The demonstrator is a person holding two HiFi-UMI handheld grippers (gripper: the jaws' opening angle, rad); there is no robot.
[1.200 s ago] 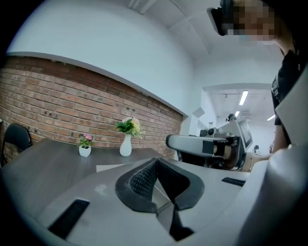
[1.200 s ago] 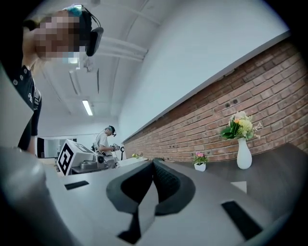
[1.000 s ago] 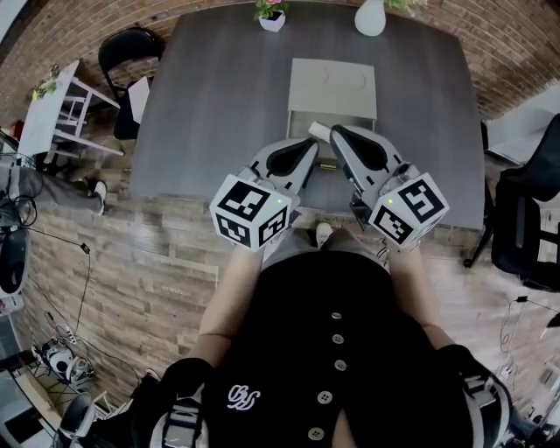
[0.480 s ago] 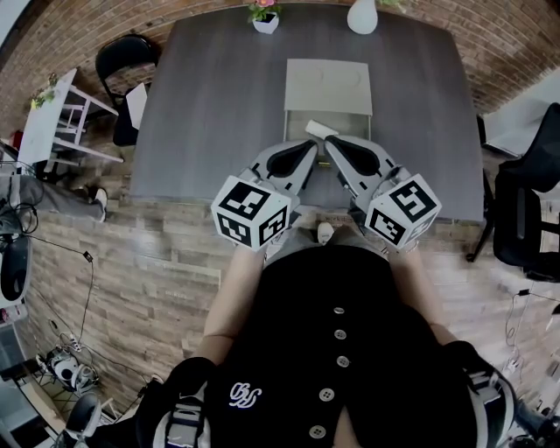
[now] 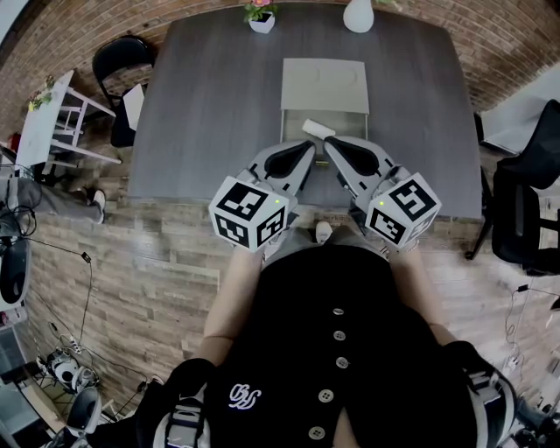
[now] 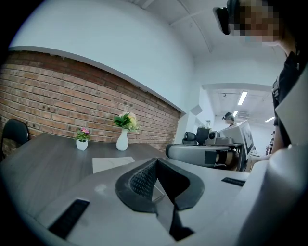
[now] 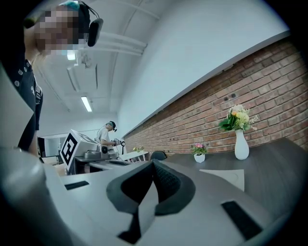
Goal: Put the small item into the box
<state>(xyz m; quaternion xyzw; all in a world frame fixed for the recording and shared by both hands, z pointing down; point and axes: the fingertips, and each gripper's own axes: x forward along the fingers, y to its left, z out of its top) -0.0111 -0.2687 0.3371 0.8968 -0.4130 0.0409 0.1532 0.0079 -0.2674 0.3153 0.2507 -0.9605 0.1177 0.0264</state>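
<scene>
A flat pale box (image 5: 324,86) lies open in the middle of the grey table (image 5: 210,105), and shows as a pale sheet (image 6: 111,164) in the left gripper view. A small white item (image 5: 318,129) rests at the box's near part; whether it is inside I cannot tell. My left gripper (image 5: 308,147) and right gripper (image 5: 332,144) hover side by side over the table's near edge, just short of the box. Both are shut with nothing between the pads, as seen up close for the left gripper (image 6: 155,166) and the right gripper (image 7: 153,168).
A white vase (image 5: 358,15) and a small flower pot (image 5: 261,17) stand at the table's far edge by the brick wall. A black chair (image 5: 122,54) and white side table (image 5: 52,105) sit left. An office chair (image 5: 525,201) stands right. A person (image 7: 108,132) works far off.
The right gripper has eased slightly left, nearer the left one. The view has shifted a little. Both stay shut and the box and item have not moved.
</scene>
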